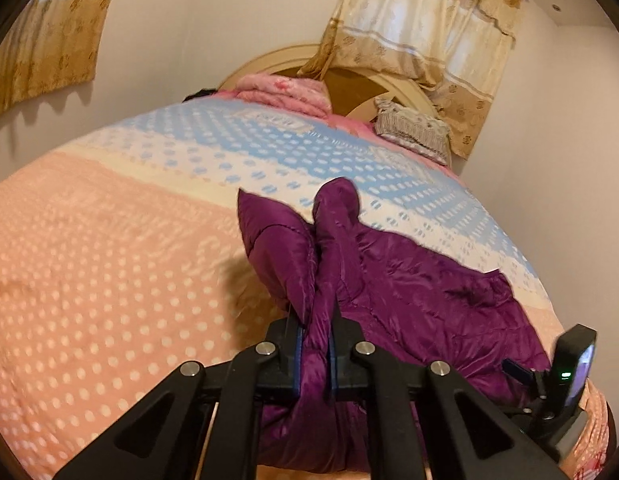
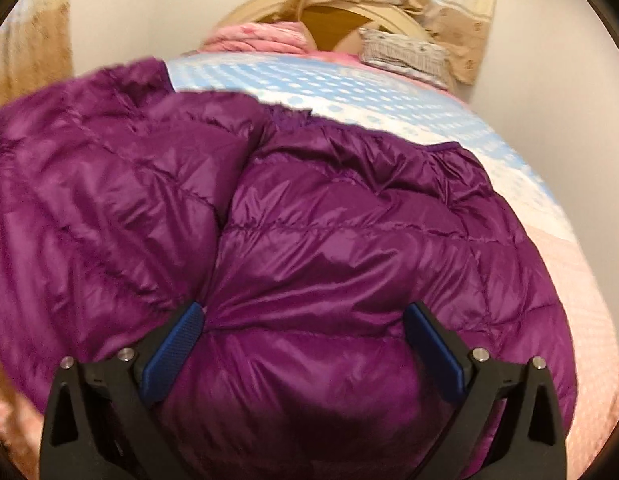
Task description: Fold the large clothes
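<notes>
A shiny purple quilted down jacket (image 2: 309, 240) lies on the bed and also shows in the left wrist view (image 1: 409, 300). My left gripper (image 1: 314, 354) is shut on a bunched fold of the jacket, which stands up between its blue pads and rises above them. My right gripper (image 2: 305, 348) is open wide, its blue pads (image 2: 177, 344) on either side of the jacket's puffy body, close above it. The right gripper's body (image 1: 569, 364) shows at the right edge of the left wrist view. Part of the jacket lies folded over at the left.
The bed cover (image 1: 109, 260) is peach with white dots near me and blue and white further away. A pink folded quilt (image 1: 285, 92) and a grey pillow (image 1: 413, 128) sit by the curved headboard (image 1: 361, 84). Walls and curtains (image 1: 429, 28) lie beyond.
</notes>
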Demonstrator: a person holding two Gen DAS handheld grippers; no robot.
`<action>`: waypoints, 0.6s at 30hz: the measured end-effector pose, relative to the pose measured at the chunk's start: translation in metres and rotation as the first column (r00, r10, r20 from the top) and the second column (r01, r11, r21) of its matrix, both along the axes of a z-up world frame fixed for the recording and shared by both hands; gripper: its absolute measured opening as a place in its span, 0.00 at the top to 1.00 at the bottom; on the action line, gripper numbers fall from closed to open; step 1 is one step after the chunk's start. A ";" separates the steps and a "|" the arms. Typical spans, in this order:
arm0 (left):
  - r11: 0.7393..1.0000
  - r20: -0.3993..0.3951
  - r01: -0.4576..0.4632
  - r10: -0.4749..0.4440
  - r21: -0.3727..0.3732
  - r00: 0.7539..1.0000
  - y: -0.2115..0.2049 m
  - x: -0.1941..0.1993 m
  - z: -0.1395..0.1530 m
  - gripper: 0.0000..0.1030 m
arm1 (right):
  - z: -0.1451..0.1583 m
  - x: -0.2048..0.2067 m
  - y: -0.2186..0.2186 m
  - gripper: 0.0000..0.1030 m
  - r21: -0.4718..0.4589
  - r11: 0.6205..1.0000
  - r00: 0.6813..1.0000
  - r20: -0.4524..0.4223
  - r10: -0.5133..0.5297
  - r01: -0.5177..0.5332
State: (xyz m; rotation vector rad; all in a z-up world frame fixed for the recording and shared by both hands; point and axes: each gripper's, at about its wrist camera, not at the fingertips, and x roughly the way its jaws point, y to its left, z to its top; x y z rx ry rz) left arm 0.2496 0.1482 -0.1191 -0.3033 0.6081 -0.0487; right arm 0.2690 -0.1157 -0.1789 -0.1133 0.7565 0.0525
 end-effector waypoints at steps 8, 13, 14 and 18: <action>0.977 0.152 0.143 -0.167 0.159 0.974 -0.099 0.004 0.072 0.92 | 0.046 -0.031 -0.165 0.00 0.089 0.955 0.950 0.115 -0.290 0.281; 0.909 0.177 0.309 -0.365 0.279 0.914 -0.204 0.013 0.088 0.92 | 0.032 -0.044 -0.243 0.00 0.115 0.889 0.890 0.059 -0.452 0.444; 0.894 0.172 0.330 -0.392 0.302 0.904 -0.220 0.014 0.086 0.92 | 0.029 -0.048 -0.252 0.00 0.118 0.879 0.881 0.047 -0.470 0.463; 0.816 0.112 0.437 -0.509 0.379 0.854 -0.294 0.024 0.058 0.92 | 0.018 -0.060 -0.285 0.00 0.123 0.837 0.843 0.007 -0.538 0.533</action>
